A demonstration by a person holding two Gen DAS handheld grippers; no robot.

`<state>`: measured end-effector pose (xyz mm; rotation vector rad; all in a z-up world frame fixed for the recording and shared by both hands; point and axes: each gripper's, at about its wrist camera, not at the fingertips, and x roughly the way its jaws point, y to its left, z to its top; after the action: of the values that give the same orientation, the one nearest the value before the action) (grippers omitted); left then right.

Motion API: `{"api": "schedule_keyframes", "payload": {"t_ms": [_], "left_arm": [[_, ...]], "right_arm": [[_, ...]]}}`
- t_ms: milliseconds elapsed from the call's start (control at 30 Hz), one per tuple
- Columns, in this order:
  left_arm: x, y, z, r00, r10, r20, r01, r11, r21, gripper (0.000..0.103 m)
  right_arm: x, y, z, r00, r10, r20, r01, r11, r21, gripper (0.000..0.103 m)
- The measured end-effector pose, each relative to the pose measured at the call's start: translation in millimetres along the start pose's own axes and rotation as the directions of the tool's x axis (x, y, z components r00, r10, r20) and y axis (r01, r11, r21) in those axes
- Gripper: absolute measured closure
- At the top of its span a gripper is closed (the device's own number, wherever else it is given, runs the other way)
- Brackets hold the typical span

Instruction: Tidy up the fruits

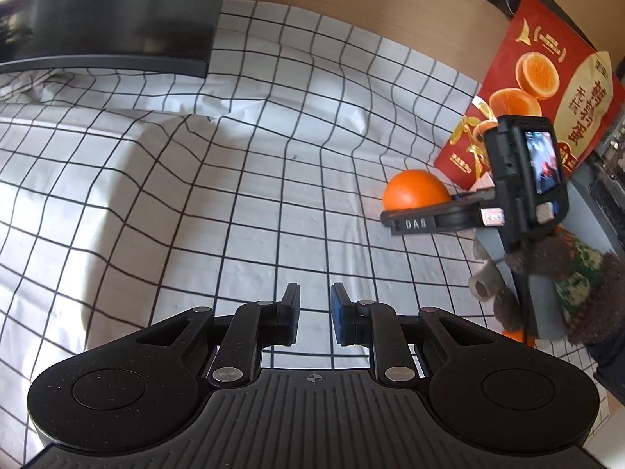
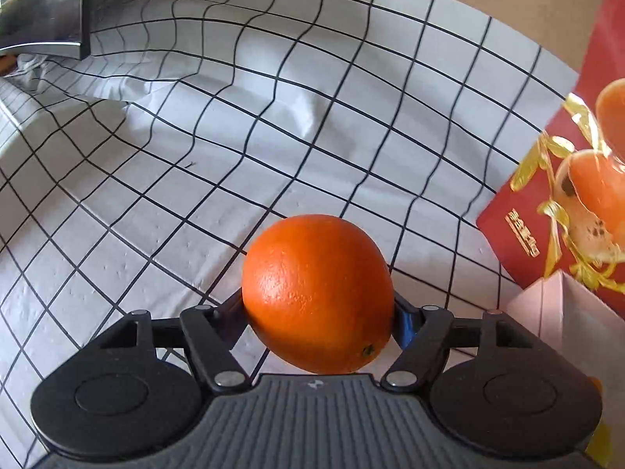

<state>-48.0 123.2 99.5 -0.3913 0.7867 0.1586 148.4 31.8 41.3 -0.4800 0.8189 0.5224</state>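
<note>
An orange (image 2: 316, 293) sits between the two fingers of my right gripper (image 2: 318, 305), and both pads press on its sides. In the left wrist view the same orange (image 1: 414, 191) shows at the right, just behind one finger of the right gripper (image 1: 410, 223), which a gloved hand (image 1: 566, 281) holds. My left gripper (image 1: 315, 293) hovers over the checked cloth (image 1: 234, 156), left of the orange. Its jaws stand close together with nothing between them.
A red box printed with oranges (image 1: 547, 90) leans at the right, beside the orange. A pale pink box (image 2: 566, 320) stands in front of it. A dark glossy object (image 1: 109, 15) rests on the cloth at the far left. A bit of another orange (image 1: 515, 335) peeks out under the gloved hand.
</note>
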Motion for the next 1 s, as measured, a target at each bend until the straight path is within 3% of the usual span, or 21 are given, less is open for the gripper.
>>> {"api": "schedule_keyframes", "payload": {"t_ms": [267,467,533,633,733,867,1000], "left_arm": [[13,-15,0,0.999,-0.039,-0.022,0.04,0.998,0.05,0.083],[42,-48,-8,0.984,-0.162,-0.073,0.171,0.976,0.137,0.083],[52,-68,-16,0.966,-0.236,-0.108,0.253,0.949,0.186,0.083],[60,-107,-32,0.926,-0.339,-0.164,0.374,0.882,0.287,0.083],[65,-147,-48,0.906,-0.375,-0.197,0.423,0.818,0.39,0.082],[76,-188,-61,0.933,-0.306,-0.192,0.361,0.795,0.487,0.082],[81,-211,-71,0.962,-0.231,-0.145,0.271,0.761,0.59,0.079]], "right_arm": [[-78,26,-65,0.976,0.216,0.016,-0.216,0.976,0.036,0.032],[-133,21,-140,0.986,0.162,0.028,-0.164,0.984,0.068,0.032],[-147,11,-164,0.993,0.118,0.024,-0.12,0.987,0.105,0.032],[-164,-13,-195,0.999,0.051,0.01,-0.052,0.979,0.199,0.032],[-178,-41,-218,0.999,-0.048,0.007,0.044,0.962,0.271,0.032],[-177,-78,-236,0.987,-0.16,0.003,0.148,0.918,0.367,0.032],[-159,-103,-244,0.978,-0.209,-0.013,0.194,0.88,0.434,0.032]]}}
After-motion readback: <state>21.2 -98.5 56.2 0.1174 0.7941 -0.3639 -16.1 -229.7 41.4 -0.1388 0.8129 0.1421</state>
